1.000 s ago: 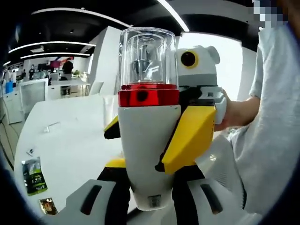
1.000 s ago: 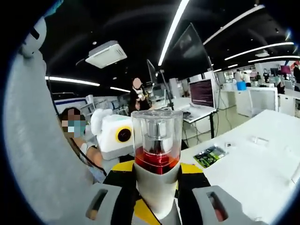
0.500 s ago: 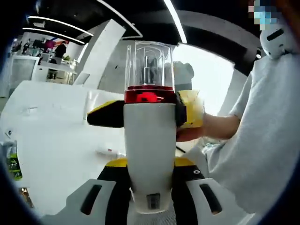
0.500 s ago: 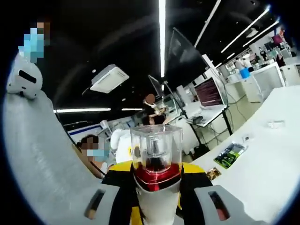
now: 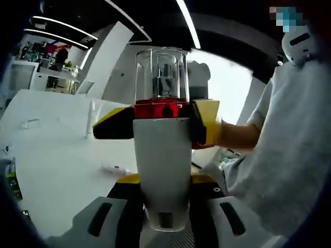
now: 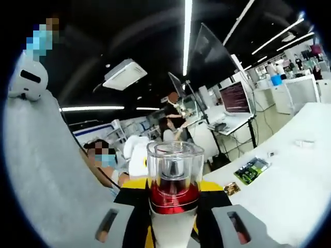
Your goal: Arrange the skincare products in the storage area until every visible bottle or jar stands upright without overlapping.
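Both claws pinch one white pump bottle (image 5: 161, 170) with a red collar and clear cap: left claw (image 5: 161, 230) low, right claw (image 6: 173, 232) higher, above the white desk (image 5: 57, 160).

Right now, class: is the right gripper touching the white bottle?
Touching. In the left gripper view, the right gripper's yellow jaws press both sides of the white bottle beneath its red collar.

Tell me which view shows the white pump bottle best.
The left gripper view: the bottle shows at full length, from its white body to its red collar and clear cap. The right gripper view shows the cap and collar, with little of the body.
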{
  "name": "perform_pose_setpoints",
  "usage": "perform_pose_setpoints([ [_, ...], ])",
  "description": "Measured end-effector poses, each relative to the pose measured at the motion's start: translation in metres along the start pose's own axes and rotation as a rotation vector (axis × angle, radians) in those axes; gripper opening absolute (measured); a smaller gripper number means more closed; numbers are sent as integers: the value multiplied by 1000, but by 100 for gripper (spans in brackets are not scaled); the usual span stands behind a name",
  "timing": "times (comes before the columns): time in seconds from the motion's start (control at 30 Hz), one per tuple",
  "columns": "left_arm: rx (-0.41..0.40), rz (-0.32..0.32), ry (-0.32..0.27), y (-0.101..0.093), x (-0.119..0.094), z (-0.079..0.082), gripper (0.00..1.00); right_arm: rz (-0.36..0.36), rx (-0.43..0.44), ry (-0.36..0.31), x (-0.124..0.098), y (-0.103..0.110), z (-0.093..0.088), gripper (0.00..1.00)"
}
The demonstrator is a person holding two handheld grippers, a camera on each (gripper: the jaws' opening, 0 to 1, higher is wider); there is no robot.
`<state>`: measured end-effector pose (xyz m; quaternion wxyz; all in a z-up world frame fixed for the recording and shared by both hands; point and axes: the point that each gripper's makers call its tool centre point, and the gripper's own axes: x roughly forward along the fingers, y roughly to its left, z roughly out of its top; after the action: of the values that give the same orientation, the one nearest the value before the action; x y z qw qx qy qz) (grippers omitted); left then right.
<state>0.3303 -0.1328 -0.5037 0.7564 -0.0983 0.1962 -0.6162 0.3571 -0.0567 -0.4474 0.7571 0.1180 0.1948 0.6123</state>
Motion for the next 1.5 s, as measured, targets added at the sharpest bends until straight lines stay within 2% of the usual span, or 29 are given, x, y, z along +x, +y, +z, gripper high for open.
perform_pose_setpoints([
  [0.07,14,26,-3,5,0,0,31,-56,-32,17,1,-6,0,26],
  [0.2,34,91,-14,16,-1,2,33,-150,-65,8,1,-15,4,25],
  [0.3,62,139,-6,23,-1,1,34,-188,-114,1,2,-15,8,25],
  [0.37,72,149,4,23,-1,0,35,-180,-126,-21,4,-10,12,24],
  [0.47,113,126,-18,19,-2,4,35,-113,-126,-56,9,0,15,24],
  [0.57,90,119,14,20,-3,-2,35,-115,-112,-26,10,-3,9,25],
  [0.67,84,107,-2,17,-4,1,35,-92,-113,-53,9,1,12,25],
  [0.83,57,94,-16,16,-5,4,34,-57,-70,-38,9,-1,15,26],
  [0.9,53,90,-22,16,-6,5,34,-45,-74,-15,7,-2,14,26],
  [0.97,43,90,-22,16,-6,5,33,-56,-74,50,4,-5,7,26],
  [1.0,43,91,-19,17,-6,4,33,-66,-89,104,2,-8,1,26],
  [1.1,41,99,-10,19,-6,2,33,-88,-118,182,-3,-14,-7,28],
  [1.2,36,94,-5,18,-5,2,33,-69,-91,261,-9,-13,-16,27],
  [1.33,40,78,18,14,-3,-2,32,-36,6,371,-18,-10,-27,25],
  [1.37,45,76,23,13,-2,-3,32,-29,5,410,-22,-11,-29,25],
  [1.5,35,64,12,12,-3,-1,32,-19,1,428,-24,-12,-27,25],
])
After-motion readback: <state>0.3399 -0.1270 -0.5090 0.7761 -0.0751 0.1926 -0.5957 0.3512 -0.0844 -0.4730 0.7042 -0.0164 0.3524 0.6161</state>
